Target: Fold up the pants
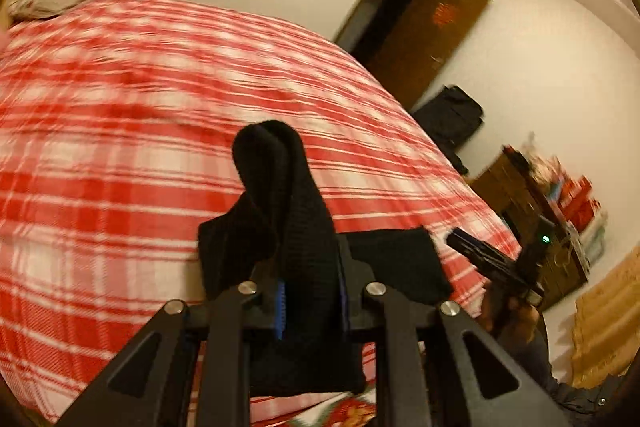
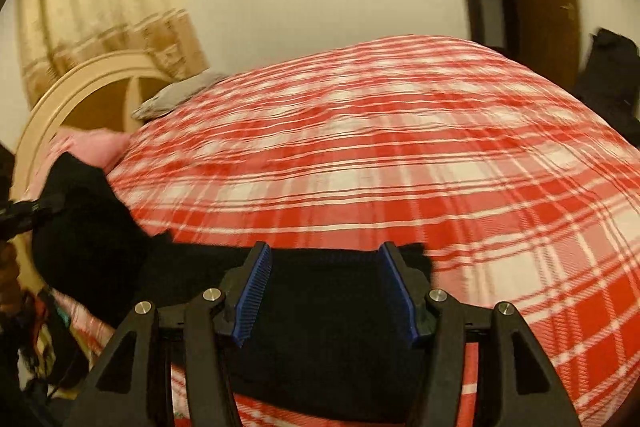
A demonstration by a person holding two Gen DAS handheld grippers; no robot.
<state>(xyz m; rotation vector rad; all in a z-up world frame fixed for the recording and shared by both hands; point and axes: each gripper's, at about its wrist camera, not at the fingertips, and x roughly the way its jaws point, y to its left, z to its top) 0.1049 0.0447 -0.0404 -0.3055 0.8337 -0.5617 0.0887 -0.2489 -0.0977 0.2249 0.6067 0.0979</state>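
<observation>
No legible writing or brand mark is visible in either view; a red mark on the brown door is too blurred to read. The left hand-held gripper is clamped on a bunched fold of the black pants, the cloth rising in a narrow hump past the blue pads and pointing away from the camera. The right hand-held gripper stands partly open, its blue pads apart, with the flat black cloth lying between and beneath them; whether the pads press it cannot be told. The pants run crosswise along the near edge of the bed, which has a red-and-white checked cover. Beyond it are a pink pillow and a beige curtain.
</observation>
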